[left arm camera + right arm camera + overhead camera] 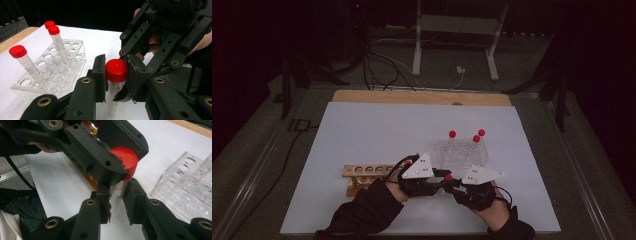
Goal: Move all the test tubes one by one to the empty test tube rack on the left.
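A clear tube with a red cap stands upright between both grippers near the table's front middle. My left gripper is shut on the cap, one jaw on each side of it. My right gripper is shut on the tube's clear body just under the cap. In the high view the left gripper and the right gripper meet tip to tip at the cap. Whether the tube's lower end touches the table is hidden.
A clear plastic rack stands behind the grippers with three red-capped tubes in it; it also shows close by in both gripper views. A wooden rack lies to the left. The white mat covers the table.
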### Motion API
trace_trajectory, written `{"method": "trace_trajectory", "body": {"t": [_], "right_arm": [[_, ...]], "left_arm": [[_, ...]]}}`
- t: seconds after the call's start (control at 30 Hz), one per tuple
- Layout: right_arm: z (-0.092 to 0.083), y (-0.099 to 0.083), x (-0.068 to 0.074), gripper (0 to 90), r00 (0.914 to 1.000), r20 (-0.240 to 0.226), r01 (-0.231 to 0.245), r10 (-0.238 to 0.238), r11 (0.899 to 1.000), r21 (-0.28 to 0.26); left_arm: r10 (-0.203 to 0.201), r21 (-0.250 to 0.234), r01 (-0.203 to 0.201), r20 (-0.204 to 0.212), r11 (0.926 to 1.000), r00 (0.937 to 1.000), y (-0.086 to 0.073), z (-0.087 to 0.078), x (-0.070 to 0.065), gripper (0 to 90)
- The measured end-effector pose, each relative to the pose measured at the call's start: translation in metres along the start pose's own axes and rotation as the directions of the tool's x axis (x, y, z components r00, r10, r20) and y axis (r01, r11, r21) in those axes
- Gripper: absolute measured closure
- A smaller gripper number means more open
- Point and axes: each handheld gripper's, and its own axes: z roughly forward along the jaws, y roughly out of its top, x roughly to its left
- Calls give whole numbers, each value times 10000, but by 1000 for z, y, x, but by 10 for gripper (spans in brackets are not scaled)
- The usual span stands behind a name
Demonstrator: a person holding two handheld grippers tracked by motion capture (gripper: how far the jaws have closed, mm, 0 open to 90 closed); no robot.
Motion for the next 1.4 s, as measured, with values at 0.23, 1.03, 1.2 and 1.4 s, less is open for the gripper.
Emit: {"method": "trace_trajectory", "body": {"t": [0.23,1.03,1.2,1.4], "right_arm": [[-1,1,-2,724,9998,-131,-140,138,9998,-108],[-19,8,-15,143,9944,187,-1010,1041,9870,-1249],[-19,7,-18,34,9934,85,-1123,1143,9856,-1267],[-19,7,-19,0,9924,12,-1219,1231,9839,-1308]], "left_arm": [[61,92,-61,11,9999,10000,4,-1,3,721],[-110,-552,49,-1114,9985,9937,35,-68,22,721],[-267,-532,192,-1438,9984,9893,31,-85,25,721],[-440,-488,354,-1885,9982,9811,24,-108,28,721]]}}
